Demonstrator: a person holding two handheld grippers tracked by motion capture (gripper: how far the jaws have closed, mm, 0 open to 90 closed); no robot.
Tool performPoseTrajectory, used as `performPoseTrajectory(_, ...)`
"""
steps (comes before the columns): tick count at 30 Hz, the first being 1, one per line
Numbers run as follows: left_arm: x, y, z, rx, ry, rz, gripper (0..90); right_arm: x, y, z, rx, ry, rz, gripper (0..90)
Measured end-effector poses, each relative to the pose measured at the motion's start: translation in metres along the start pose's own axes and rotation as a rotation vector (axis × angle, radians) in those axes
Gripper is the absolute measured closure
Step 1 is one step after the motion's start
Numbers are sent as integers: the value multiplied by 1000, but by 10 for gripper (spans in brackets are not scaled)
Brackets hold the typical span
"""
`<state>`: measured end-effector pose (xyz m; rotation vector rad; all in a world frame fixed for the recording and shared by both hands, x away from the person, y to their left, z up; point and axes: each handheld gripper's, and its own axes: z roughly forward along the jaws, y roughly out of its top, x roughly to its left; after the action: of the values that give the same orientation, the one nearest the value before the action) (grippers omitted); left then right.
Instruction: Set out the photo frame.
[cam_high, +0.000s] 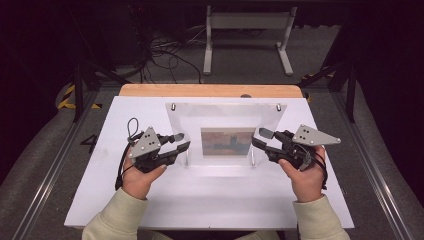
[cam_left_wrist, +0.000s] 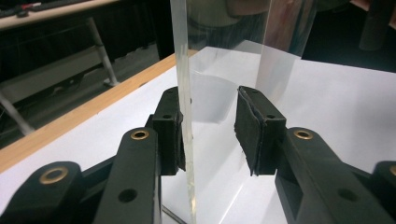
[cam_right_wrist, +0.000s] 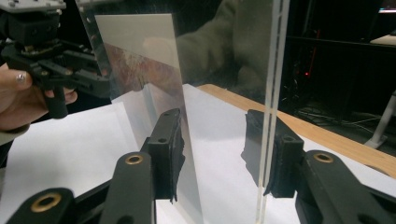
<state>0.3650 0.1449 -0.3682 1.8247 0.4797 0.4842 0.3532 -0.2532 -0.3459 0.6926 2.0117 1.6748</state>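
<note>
A clear acrylic picture frame (cam_high: 225, 117) stands upright on the white board (cam_high: 215, 200), with a reddish picture (cam_high: 227, 141) in its middle. My left gripper (cam_high: 182, 141) is at the frame's left edge and my right gripper (cam_high: 260, 137) at its right edge. In the left gripper view a clear pane (cam_left_wrist: 184, 70) runs between the jaws of the left gripper (cam_left_wrist: 210, 135); it lies against the left pad, and a gap separates it from the right pad. In the right gripper view the right gripper (cam_right_wrist: 219, 154) straddles the picture sheet (cam_right_wrist: 140, 70) and a clear pane edge (cam_right_wrist: 273, 70) without squeezing them.
The board lies on a wooden table whose far edge (cam_high: 210, 90) shows behind the frame. A white stand (cam_high: 247, 22) and loose cables (cam_high: 165, 55) are on the floor beyond. Bare board lies in front of the frame. The other hand (cam_right_wrist: 18, 102) appears in the right gripper view.
</note>
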Motion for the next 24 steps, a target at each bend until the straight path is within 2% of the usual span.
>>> performPoseTrajectory(6, 6, -4, 7, 17, 13, -13, 629, -8, -5, 9, -1, -29, 38, 521)
performPoseTrajectory(11, 10, -7, 11, 28, 22, -21, 628, -13, -9, 13, 3, -27, 63, 518)
performPoseTrajectory(15, 13, -11, 15, 38, 22, -46, 615, -15, -13, 18, 19, -43, 74, 488)
performPoseTrajectory(17, 14, -11, 15, 42, 28, -39, 598, -16, -16, 20, 21, -49, 78, 459)
performPoseTrajectory(19, 15, -12, 16, 48, 21, -49, 587, -16, -16, 21, 21, -49, 82, 442)
performPoseTrajectory(21, 15, -12, 18, 49, 24, -45, 540, -17, -17, 22, 23, -47, 86, 419)
performPoseTrajectory(22, 15, -13, 20, 54, 28, -48, 494, -18, -18, 25, 34, -43, 89, 354)
performPoseTrajectory(24, 15, -14, 21, 57, 33, -44, 455, -17, -20, 29, 33, -38, 85, 289)
